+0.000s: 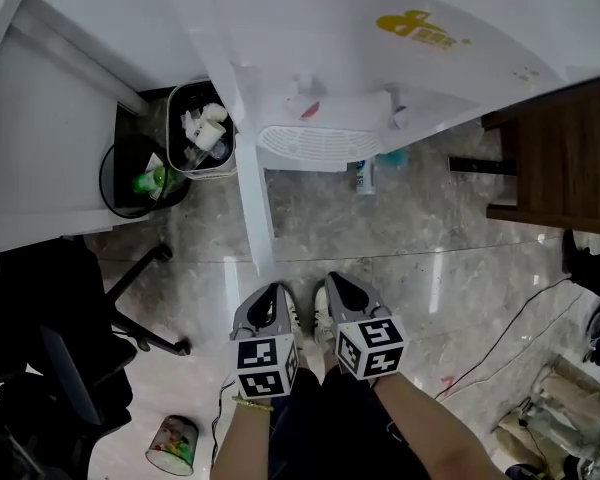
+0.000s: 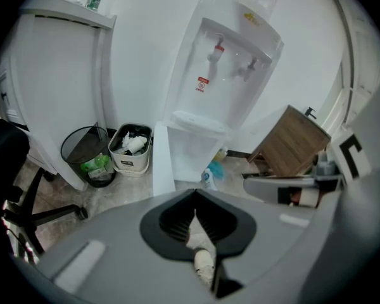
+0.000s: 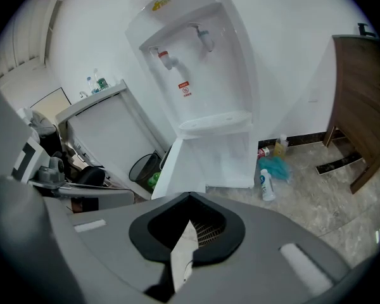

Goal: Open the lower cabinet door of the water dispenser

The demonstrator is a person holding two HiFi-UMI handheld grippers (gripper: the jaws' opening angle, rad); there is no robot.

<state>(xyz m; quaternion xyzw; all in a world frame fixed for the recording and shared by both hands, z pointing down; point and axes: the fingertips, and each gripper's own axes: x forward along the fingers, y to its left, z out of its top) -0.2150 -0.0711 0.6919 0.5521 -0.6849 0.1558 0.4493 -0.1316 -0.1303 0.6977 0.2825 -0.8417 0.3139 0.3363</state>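
The white water dispenser (image 1: 350,78) stands against the wall. Its lower cabinet door (image 1: 255,183) stands swung out toward me, edge-on in the head view, and the white compartment behind it (image 2: 199,154) is open to sight. The door (image 3: 183,170) and the taps above it also show in the right gripper view. Both grippers hang close to my body, well back from the door and touching nothing. The left gripper (image 1: 277,290) has its jaws together with nothing between them (image 2: 195,215). The right gripper (image 1: 330,283) is shut and empty too (image 3: 189,223).
A white bin of rubbish (image 1: 202,133) and a black mesh bin (image 1: 140,173) stand left of the dispenser. A wooden cabinet (image 1: 565,158) is at the right, an office chair (image 1: 80,338) at the left. A bottle (image 1: 364,176), a cup (image 1: 172,445) and cables (image 1: 510,338) lie on the floor.
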